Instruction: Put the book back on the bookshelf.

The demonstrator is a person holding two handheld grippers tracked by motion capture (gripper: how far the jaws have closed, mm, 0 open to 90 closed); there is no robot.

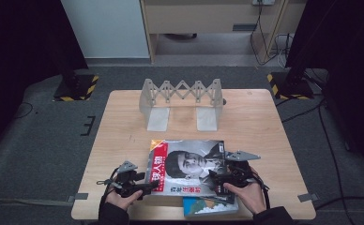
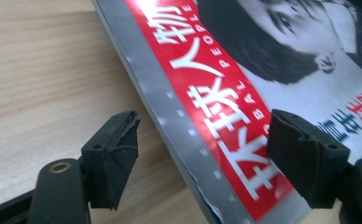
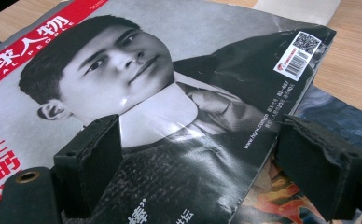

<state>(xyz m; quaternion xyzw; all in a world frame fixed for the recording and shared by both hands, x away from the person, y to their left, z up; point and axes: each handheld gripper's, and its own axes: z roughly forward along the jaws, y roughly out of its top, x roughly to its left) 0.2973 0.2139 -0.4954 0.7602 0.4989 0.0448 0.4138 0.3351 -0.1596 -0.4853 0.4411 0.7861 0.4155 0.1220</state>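
A magazine with a red title band and a portrait cover lies flat near the table's front edge, on top of a blue-and-white book. My left gripper is at the magazine's left, spine-side corner. In the left gripper view it stands open, one jaw over bare wood and the other over the red band. My right gripper is at the magazine's right front part. In the right gripper view it is open, straddling the cover's edge, with the lower book under its right jaw.
A grey metal folding book rack stands upright at the back of the wooden table, with bare wood between it and the magazine. Beyond the table are dark floor, stand bases with yellow-black tape and trailing cables.
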